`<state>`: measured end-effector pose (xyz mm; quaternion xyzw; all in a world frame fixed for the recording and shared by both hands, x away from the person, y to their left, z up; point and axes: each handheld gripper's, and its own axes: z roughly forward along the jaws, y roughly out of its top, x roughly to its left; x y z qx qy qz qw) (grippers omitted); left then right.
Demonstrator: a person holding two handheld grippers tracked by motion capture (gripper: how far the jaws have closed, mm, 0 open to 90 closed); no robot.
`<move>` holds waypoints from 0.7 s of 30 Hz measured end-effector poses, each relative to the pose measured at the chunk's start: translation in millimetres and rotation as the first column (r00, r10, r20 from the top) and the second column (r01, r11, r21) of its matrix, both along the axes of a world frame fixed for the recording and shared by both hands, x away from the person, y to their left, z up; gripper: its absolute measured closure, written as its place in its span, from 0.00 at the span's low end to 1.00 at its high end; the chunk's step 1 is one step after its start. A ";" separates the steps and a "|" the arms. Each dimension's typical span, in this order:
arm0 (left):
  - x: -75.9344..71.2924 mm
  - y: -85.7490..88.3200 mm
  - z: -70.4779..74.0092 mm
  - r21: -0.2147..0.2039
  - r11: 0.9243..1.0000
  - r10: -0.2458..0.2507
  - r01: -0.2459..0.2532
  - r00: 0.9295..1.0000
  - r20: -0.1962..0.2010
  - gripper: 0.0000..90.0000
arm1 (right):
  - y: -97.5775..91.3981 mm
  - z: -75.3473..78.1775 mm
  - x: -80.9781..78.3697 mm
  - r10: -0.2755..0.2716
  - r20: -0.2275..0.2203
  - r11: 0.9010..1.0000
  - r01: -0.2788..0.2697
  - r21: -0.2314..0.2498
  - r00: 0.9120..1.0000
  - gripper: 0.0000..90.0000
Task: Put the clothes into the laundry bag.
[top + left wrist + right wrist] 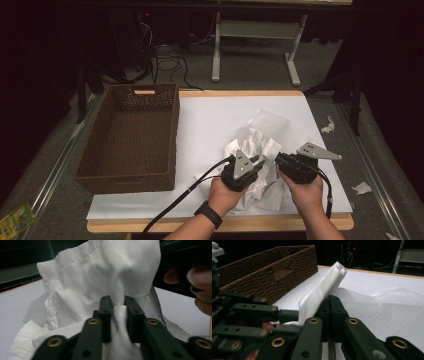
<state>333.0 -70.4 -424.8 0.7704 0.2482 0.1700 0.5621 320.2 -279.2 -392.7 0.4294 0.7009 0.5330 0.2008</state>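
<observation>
White-covered table (210,115) bears wicker basket (131,137); dark room.

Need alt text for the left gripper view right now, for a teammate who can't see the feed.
The left gripper has its two black jaws pinched on a fold of white cloth, which bunches up and rises above them. Behind lies the white table surface, and fingers of the person's other hand wrapped on the right gripper show at the right edge.

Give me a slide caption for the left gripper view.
Left gripper pinching a fold of white cloth between its black jaws above the white table.
</observation>
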 end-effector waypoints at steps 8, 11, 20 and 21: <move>-4.3 14.8 -10.8 0.030 0.999 -0.022 0.023 1.000 -0.020 0.96 | -4.1 1.0 0.1 -0.011 0.002 1.000 0.011 0.011 1.000 0.99; -5.0 11.9 -17.5 0.069 0.997 -0.035 0.038 0.999 -0.040 0.96 | -4.1 2.0 0.5 -0.017 0.006 1.000 0.017 0.014 1.000 0.99; 8.0 -11.0 -31.6 0.192 0.980 -0.018 0.043 0.991 -0.130 0.96 | -2.8 5.2 -4.3 -0.005 0.016 1.000 0.005 0.020 1.000 0.99; 9.2 -14.4 -33.1 0.210 0.977 -0.017 0.046 0.990 -0.137 0.96 | -2.8 5.4 -4.6 0.000 0.019 1.000 -0.001 0.019 1.000 0.99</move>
